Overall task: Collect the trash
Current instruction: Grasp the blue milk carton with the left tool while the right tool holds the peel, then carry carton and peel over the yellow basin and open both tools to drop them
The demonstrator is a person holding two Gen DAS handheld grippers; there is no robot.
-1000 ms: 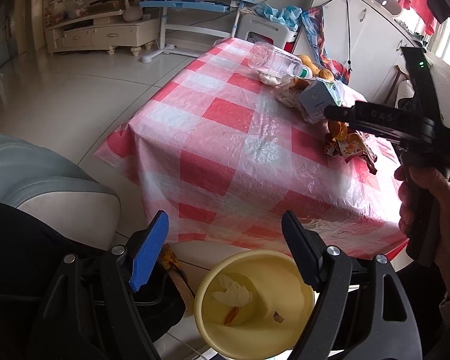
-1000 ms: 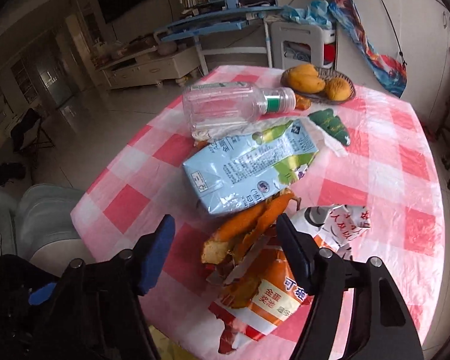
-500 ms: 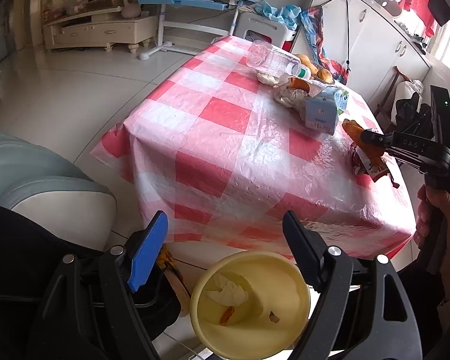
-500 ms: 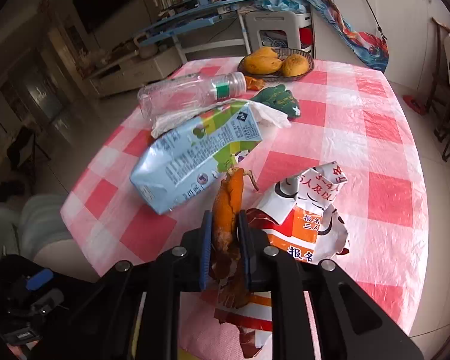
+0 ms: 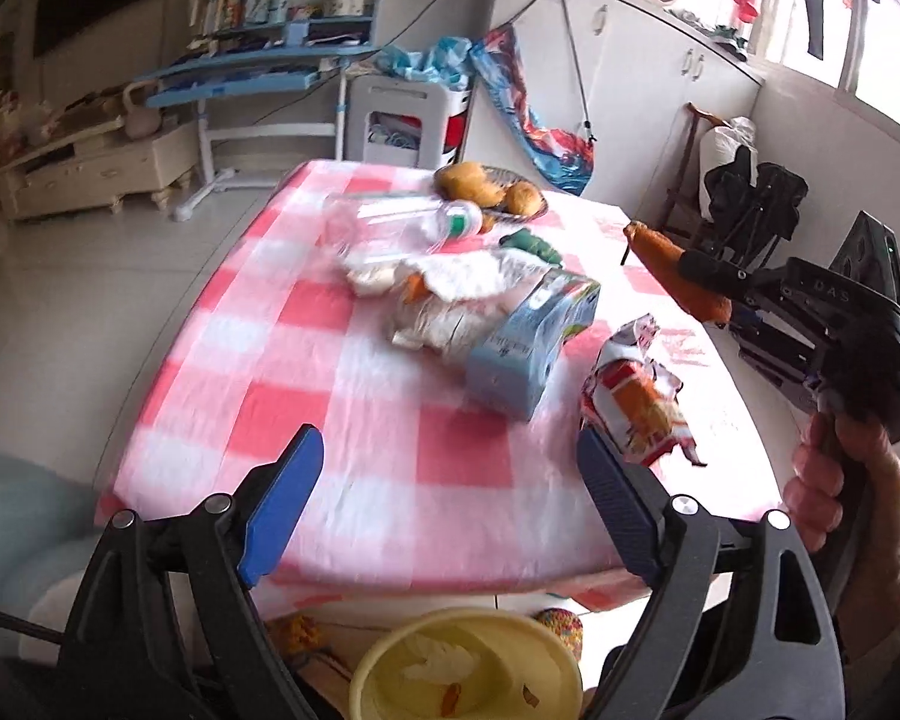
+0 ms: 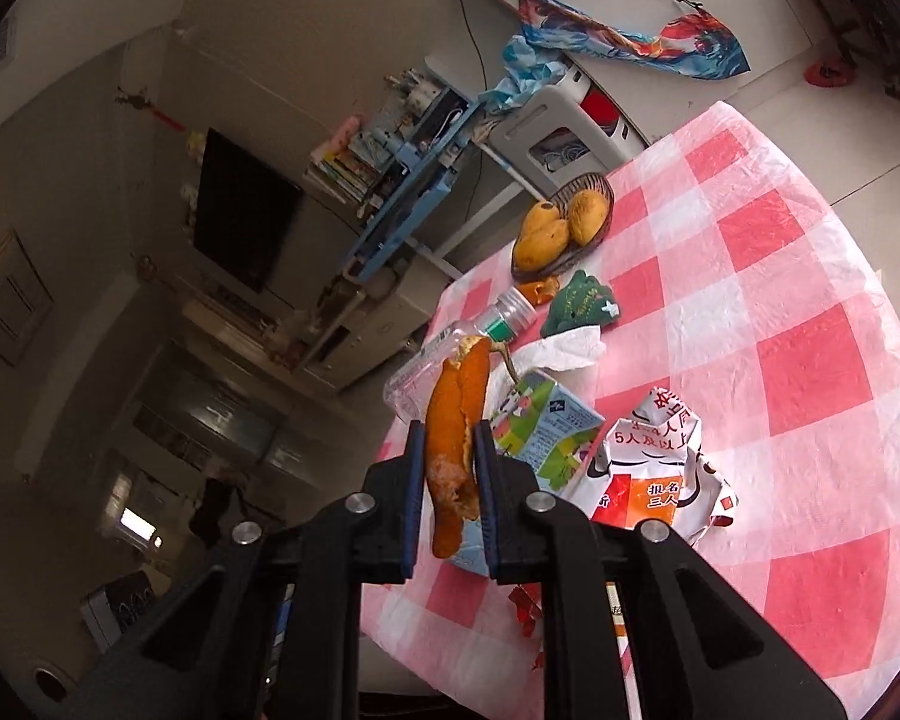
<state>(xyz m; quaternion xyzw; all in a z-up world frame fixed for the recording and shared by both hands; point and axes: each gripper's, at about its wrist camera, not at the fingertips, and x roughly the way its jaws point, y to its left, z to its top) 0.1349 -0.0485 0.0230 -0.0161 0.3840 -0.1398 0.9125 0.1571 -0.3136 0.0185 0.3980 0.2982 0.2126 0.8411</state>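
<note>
My right gripper (image 6: pixel 447 456) is shut on an orange peel (image 6: pixel 453 414) and holds it lifted above the table; in the left wrist view the peel (image 5: pixel 678 276) sits in the right gripper (image 5: pixel 699 267) at the table's right side. My left gripper (image 5: pixel 444 480) is open and empty, over the table's near edge. A yellow bin (image 5: pixel 468 666) with scraps inside sits below it. On the checked tablecloth (image 5: pixel 330 408) lie a blue carton (image 5: pixel 528 348), an orange snack wrapper (image 5: pixel 636 396), a clear bottle (image 5: pixel 402 222) and crumpled tissue (image 5: pixel 450 276).
A basket of mangoes (image 6: pixel 561 225) and a green pouch (image 6: pixel 582 303) stand at the table's far side. A grey seat (image 5: pixel 18 534) is at lower left. A white stool (image 5: pixel 402 120) and blue desk (image 5: pixel 240 78) stand behind the table.
My right gripper closed on the orange peel and lifted it off the table, tilting. My left gripper rose and swung toward the tabletop, the bin sliding lower in view.
</note>
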